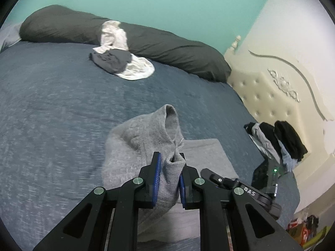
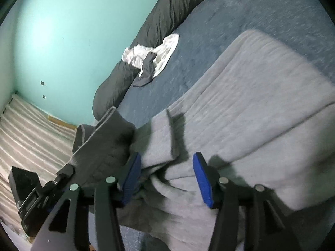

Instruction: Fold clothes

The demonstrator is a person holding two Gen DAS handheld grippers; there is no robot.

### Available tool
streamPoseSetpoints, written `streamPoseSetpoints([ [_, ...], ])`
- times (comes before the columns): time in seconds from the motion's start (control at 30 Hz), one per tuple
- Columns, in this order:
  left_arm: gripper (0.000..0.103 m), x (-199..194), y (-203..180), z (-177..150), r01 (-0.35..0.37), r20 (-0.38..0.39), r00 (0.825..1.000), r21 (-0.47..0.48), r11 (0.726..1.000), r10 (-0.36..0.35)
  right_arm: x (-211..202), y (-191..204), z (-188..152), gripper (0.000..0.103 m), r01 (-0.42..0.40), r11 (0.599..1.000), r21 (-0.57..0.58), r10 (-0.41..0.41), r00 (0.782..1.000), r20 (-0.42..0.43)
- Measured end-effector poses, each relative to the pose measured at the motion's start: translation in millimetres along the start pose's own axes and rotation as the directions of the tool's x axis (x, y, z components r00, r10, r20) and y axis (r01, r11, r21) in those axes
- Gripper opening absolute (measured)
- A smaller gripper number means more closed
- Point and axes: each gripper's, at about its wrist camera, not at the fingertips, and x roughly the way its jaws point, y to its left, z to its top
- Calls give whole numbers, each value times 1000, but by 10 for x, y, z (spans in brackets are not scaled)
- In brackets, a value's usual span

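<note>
Left gripper clamped on bunched fold of grey fleece hooded garment, lifting it off blue-grey textured bedspread. Right gripper spread wide, fabric lying between blue pads, not pinched. Rest of garment flat on bed toward 2 o'clock in right wrist view. White and dark grey clothes heap at 11 o'clock against long charcoal bolster pillow

— What lies far ahead of the fingers?
— A long dark pillow along the far edge of the blue bed, against the teal wall.
— And off to the right of them?
— A cream tufted headboard with carved scrollwork.
— Left of the fingers, in the right wrist view?
— Striped flooring.
</note>
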Motion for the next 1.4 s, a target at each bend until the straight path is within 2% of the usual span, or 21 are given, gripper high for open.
streamPoseSetpoints([
  [0.13, 16, -167, 297, -24, -8, 26, 1000, -56, 998, 9, 259, 74, -40, 61, 43, 999, -6, -43, 999, -17],
  [0.5, 16, -308, 929, -261, -6, 56, 998, -178, 984, 16, 498, 100, -36, 60, 39, 999, -16, -39, 999, 2],
  [0.6, 16, -313, 1029, -342, 2, 62, 998, -202, 979, 10, 522, 137, -53, 42, 41, 998, -47, -41, 999, 9],
  [0.67, 16, -318, 1081, -384, 6, 66, 998, -213, 977, 8, 534, 153, -69, 27, 51, 997, -63, -50, 999, 9],
  [0.7, 16, -321, 1101, -395, 8, 67, 998, -217, 976, 7, 539, 160, -80, 25, 59, 996, -70, -58, 998, 8],
  [0.77, 16, -330, 1131, -401, 8, 68, 998, -222, 975, 7, 511, 199, -101, 14, 66, 994, -92, -64, 998, 24],
  [1.13, 16, -361, 1229, -420, 12, 73, 997, -241, 971, 6, 186, 547, -26, 9, 40, 978, -205, -8, 988, 153],
  [1.27, 16, -349, 1186, -410, 11, 74, 997, -233, 972, 6, -125, 611, 137, 9, 22, 977, -214, 26, 976, 217],
  [1.4, 16, -337, 1142, -401, 11, 75, 997, -225, 974, 6, -536, 485, 354, 9, 60, 977, -202, 4, 954, 300],
])
